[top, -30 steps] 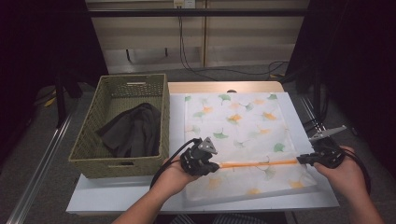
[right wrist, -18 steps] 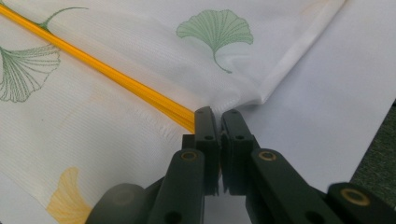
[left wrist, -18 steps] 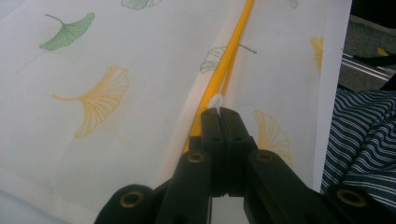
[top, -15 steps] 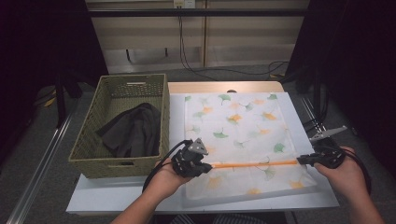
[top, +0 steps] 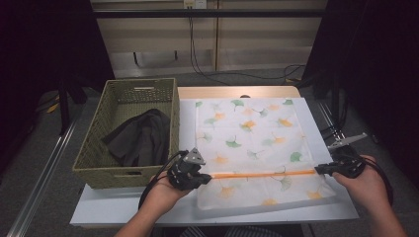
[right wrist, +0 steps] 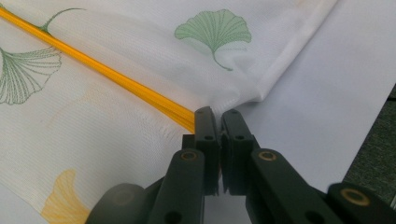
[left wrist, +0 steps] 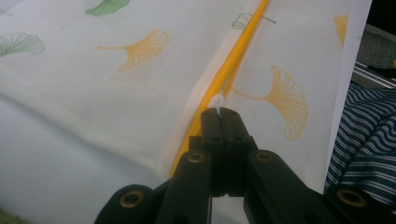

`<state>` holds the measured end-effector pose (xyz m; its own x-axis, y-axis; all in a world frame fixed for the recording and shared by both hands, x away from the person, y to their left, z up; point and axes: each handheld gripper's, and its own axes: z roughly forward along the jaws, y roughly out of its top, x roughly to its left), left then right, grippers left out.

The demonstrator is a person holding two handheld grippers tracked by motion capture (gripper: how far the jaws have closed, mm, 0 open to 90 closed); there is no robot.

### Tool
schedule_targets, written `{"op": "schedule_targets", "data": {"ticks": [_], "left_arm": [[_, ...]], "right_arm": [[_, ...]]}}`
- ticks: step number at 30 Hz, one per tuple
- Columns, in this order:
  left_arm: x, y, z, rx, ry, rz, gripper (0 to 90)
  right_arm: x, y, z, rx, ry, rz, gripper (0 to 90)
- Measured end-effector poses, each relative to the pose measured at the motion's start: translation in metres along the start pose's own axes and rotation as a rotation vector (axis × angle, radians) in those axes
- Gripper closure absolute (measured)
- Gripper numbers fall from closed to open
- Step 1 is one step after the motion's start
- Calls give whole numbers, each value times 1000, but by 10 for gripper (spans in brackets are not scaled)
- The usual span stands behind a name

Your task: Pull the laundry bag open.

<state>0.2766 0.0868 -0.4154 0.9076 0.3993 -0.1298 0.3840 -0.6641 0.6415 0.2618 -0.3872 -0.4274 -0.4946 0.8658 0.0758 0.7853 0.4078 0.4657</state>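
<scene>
A white cloth (top: pixel 247 133) printed with green and orange ginkgo leaves lies spread on the white table (top: pixel 123 212). Its near part is folded, and an orange edge (top: pixel 262 174) runs straight across it between my two grippers. At the left end, my left gripper (top: pixel 207 177) is shut on that edge. In the left gripper view the jaws (left wrist: pixel 222 111) pinch a white tuft beside the orange edge (left wrist: pixel 243 42). At the right end, my right gripper (top: pixel 318 170) is shut on the edge. In the right gripper view the orange edge (right wrist: pixel 102 70) runs into the tips (right wrist: pixel 217 112).
A woven olive basket (top: pixel 123 91) stands at the left of the table with a dark garment (top: pixel 141 138) in it. Bare white table (right wrist: pixel 327 93) lies right of the cloth. The person's striped clothing (left wrist: pixel 369 135) is at the near edge. Cables hang behind the table.
My left gripper has slid left along the table with the orange edge in it, so the stretch between the grippers is longer. The right gripper has stayed put.
</scene>
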Motion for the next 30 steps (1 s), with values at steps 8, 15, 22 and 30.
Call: {"op": "schedule_targets", "data": {"ticks": [8, 15, 22, 30], "left_arm": [[4, -18, -6, 2, 29, -46, 900], [10, -28, -11, -10, 40, -74, 900], [11, -33, -6, 24, 67, -67, 900], [11, -32, 0, 35, 87, -64, 900]], "right_arm": [[0, 1, 0, 0, -1, -6, 872], [0, 1, 2, 5, 14, -8, 871], [0, 1, 3, 15, 10, -1, 872], [-4, -3, 4, 38, 4, 27, 871]]}}
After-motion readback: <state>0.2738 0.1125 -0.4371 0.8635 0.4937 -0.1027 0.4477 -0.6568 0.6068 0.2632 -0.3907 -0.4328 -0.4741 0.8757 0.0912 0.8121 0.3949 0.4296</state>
